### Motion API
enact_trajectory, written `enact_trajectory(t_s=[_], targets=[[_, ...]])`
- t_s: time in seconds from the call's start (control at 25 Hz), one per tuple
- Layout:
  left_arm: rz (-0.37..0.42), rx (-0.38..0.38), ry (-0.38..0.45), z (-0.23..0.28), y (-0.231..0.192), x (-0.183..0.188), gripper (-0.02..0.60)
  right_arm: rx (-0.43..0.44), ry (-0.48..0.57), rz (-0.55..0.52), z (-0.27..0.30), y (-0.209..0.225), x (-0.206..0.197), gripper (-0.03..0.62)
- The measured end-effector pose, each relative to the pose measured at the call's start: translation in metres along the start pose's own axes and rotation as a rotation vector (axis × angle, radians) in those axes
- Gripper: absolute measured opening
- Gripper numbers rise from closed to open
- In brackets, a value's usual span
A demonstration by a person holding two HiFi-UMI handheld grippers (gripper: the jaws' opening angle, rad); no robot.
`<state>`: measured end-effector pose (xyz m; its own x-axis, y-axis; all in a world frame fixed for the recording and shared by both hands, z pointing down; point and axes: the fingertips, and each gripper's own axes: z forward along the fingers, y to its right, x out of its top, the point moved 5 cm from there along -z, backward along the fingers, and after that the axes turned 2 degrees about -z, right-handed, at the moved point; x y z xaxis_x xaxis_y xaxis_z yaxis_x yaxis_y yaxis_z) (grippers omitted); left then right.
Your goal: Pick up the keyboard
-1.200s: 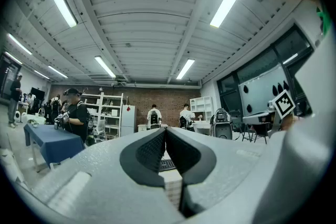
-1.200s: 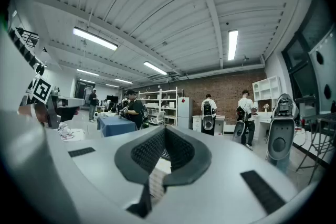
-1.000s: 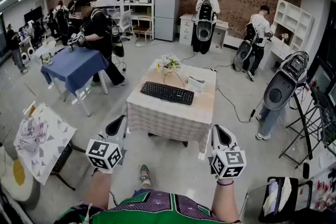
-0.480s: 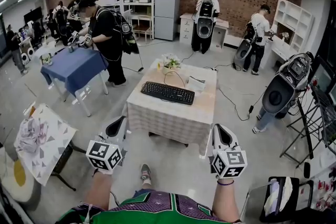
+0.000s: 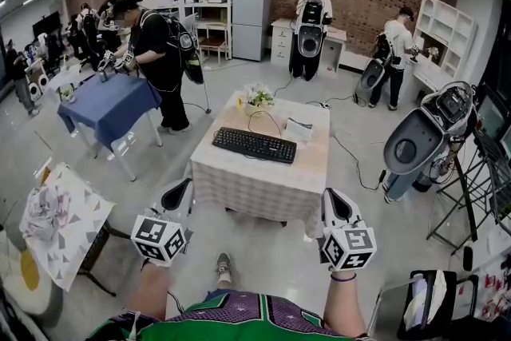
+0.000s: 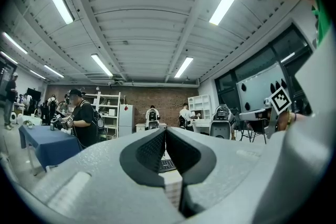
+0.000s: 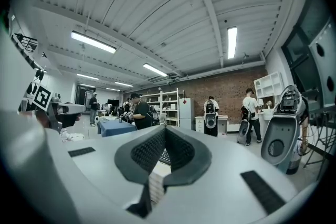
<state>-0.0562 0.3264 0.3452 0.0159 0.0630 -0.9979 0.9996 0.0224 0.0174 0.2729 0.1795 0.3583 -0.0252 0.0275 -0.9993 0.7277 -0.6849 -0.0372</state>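
One keyboard point(image 5: 254, 144), two grippers point(image 5: 179, 191) point(image 5: 334, 204).

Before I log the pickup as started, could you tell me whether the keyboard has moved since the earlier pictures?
No. The keyboard lies where it did on the table, at the same gap from the flowers and the white box.

Along the bottom edge of the head view a green shirt point(image 5: 239, 325) with a purple patterned panel is worn. A purple band point(image 5: 342, 278) is seen on the wrist at lower right, and a grey shoe point(image 5: 221, 266) at bottom centre. The left gripper point(image 5: 179, 192) and right gripper point(image 5: 334, 204) are formed of light grey shells lined with black ridged pads point(image 6: 151, 150). The left cube point(image 5: 158, 238) and right cube point(image 5: 347, 247) are white, printed with black square markers.
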Motion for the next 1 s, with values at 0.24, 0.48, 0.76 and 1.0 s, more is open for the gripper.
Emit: enact_trajectory(t_s=[0.24, 0.48, 0.76, 1.0], targets=[[-0.008, 0.005, -0.007, 0.034, -0.025, -0.005, 0.018, -0.011, -0.006, -0.004, 0.036, 0.009, 0.006, 0.002], [-0.038, 0.024, -0.014, 0.069, -0.06, -0.012, 0.018, 0.039, 0.062, -0.007, 0.079, 0.015, 0.023, 0.002], [-0.055, 0.041, -0.041, 0.121, -0.114, -0.027, 0.017, 0.066, 0.055, -0.048, 0.15, 0.016, 0.034, 0.0], [-0.042, 0.024, -0.05, 0.173, -0.163, -0.021, 0.017, -0.002, 0.029, 0.003, 0.217, 0.022, 0.038, 0.0]])
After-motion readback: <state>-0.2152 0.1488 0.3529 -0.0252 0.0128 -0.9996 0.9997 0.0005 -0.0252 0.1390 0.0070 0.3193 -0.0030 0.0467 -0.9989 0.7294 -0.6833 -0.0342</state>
